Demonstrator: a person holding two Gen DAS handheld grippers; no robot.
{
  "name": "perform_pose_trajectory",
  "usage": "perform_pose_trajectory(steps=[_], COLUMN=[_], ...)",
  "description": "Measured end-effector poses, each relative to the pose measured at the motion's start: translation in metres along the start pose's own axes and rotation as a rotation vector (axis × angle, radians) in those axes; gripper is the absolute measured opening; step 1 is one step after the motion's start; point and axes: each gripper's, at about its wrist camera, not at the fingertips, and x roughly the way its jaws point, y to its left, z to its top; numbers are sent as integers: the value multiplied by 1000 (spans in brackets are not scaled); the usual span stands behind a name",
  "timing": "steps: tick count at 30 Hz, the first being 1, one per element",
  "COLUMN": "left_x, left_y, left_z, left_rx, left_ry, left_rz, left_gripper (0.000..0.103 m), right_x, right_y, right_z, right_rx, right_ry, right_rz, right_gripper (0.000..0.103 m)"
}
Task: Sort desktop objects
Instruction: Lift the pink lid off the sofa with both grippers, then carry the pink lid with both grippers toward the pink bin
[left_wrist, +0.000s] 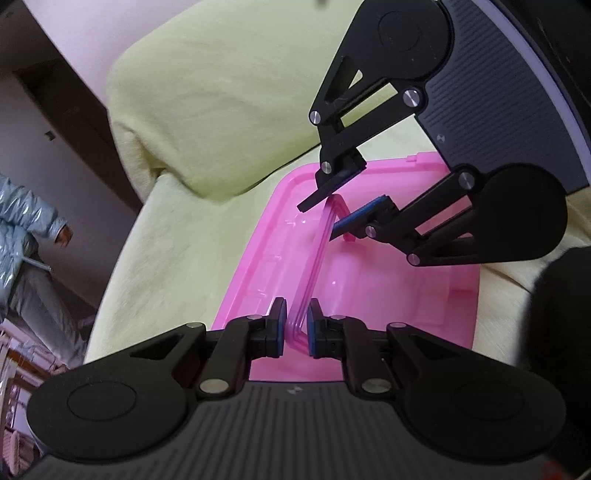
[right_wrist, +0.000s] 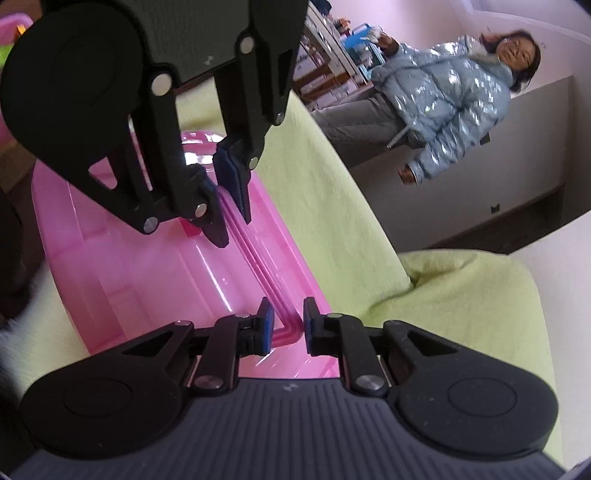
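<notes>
- left gripper (left_wrist: 296, 325) pinched tight on one end of the pink handle (left_wrist: 308, 277)
- right gripper (right_wrist: 288, 325) a little apart around the other end, contact unclear
- handle raised over pink lid (left_wrist: 388, 295), lid on yellow-green blanket (left_wrist: 184, 240)
- person in blue jacket (right_wrist: 450, 99) behind

I find no readable text, label, brand or number anywhere. My left gripper (left_wrist: 296, 325) body carries only a tiny pale mark at 6 o'clock, too small to make out.
</notes>
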Motion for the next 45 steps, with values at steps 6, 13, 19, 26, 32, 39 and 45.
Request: perform_pose_trajectory(steps=[6, 13, 19, 26, 32, 39, 45], left_x=[-53, -110, -147, -183, -205, -202, -208], left_y=[4, 4, 1, -12, -32, -53, -72], left_z=[-22, -62, -102, -157, -205, -245, -265], left_rx=[-68, -164, -243, -331, -379, -462, -529], left_ry=[43, 110, 175, 238, 278, 334, 393], left_rz=[52, 108, 144, 165, 143, 90, 69], left_gripper=[14, 14, 14, 14, 14, 14, 14], right_x=[-40, -77, -95, -112, -118, -106, -103], right_y=[7, 24, 47, 85, 122, 157, 181], right_z=[36, 82, 119, 160, 186, 194, 196], right_rx=[-15, -32, -52, -69, -70, -93, -119], right_ry=[-84, -175, -233, -277, -281, -244, -220], right_rz=[51, 147, 243, 337, 428, 553, 655], right_gripper=[13, 13, 13, 13, 13, 13, 13])
